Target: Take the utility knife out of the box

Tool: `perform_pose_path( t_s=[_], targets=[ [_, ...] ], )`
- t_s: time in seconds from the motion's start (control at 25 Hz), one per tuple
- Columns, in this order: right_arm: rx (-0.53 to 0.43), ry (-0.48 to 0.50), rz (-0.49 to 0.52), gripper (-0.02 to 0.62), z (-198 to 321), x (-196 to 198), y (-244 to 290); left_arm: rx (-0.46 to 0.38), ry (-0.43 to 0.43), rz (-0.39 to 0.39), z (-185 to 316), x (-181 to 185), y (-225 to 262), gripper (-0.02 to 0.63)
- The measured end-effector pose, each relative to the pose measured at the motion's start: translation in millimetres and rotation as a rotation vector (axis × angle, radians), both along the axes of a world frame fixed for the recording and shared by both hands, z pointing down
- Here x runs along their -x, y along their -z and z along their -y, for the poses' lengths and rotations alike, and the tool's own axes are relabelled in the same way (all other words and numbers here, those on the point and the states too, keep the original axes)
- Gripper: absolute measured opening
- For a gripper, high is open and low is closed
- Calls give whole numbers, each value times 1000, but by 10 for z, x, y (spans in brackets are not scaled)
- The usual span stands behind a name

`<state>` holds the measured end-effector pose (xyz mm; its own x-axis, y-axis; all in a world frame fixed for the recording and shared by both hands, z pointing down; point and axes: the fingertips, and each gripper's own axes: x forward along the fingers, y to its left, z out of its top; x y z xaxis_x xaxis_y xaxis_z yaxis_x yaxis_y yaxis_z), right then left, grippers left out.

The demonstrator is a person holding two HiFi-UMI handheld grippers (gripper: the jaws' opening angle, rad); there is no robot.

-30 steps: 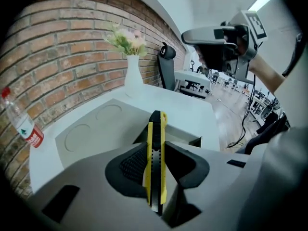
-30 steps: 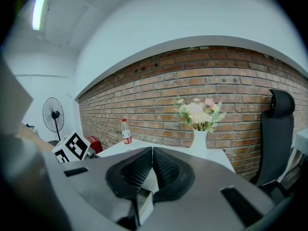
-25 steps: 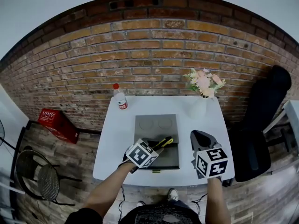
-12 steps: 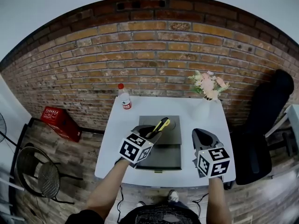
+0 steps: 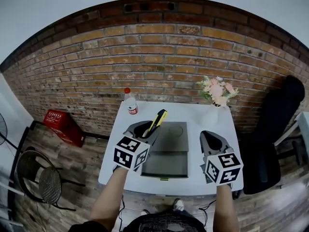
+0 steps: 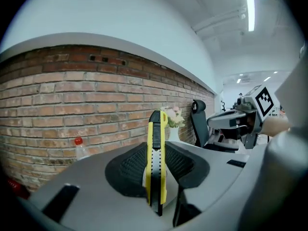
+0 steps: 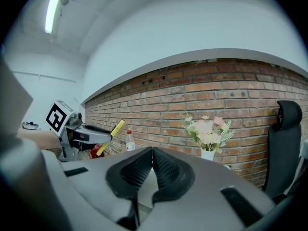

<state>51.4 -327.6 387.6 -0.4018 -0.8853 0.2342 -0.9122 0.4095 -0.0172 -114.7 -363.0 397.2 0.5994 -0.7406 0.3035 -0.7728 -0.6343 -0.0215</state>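
The yellow and black utility knife (image 5: 156, 122) is clamped upright between the ribbed pads of my left gripper (image 5: 145, 130), held in the air above the left side of the open grey box (image 5: 165, 151). In the left gripper view the knife (image 6: 156, 162) stands on end between the pads, its tip against the brick wall. My right gripper (image 5: 211, 141) hovers over the table to the right of the box; its pads (image 7: 161, 170) meet with nothing between them. From the right gripper view the left gripper (image 7: 98, 134) and the knife (image 7: 109, 137) show at the far left.
The box lies on a white table (image 5: 116, 151) against a brick wall. A clear bottle with a red cap (image 5: 131, 103) stands at the back left, a white vase of flowers (image 5: 215, 98) at the back right. A black chair (image 5: 270, 129) is right of the table, a red crate (image 5: 60, 124) left.
My left gripper has risen out of the box with the knife and tilted it from lying nearly flat to pointing up and away. The right gripper has lifted slightly.
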Motion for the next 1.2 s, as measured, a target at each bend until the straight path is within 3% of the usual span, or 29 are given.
perform_pose_path(
  t_s=[0.36,0.68,1.2],
  targets=[
    [-76,16,16,18,9,101,273,-130,167,-58,-119,399,402,129],
    [-112,8,15,18,-8,125,372,-136,293,-131,-232,838,406,129],
    [-114,-7,6,18,-11,89,352,-128,338,-131,-236,934,364,129]
  ],
)
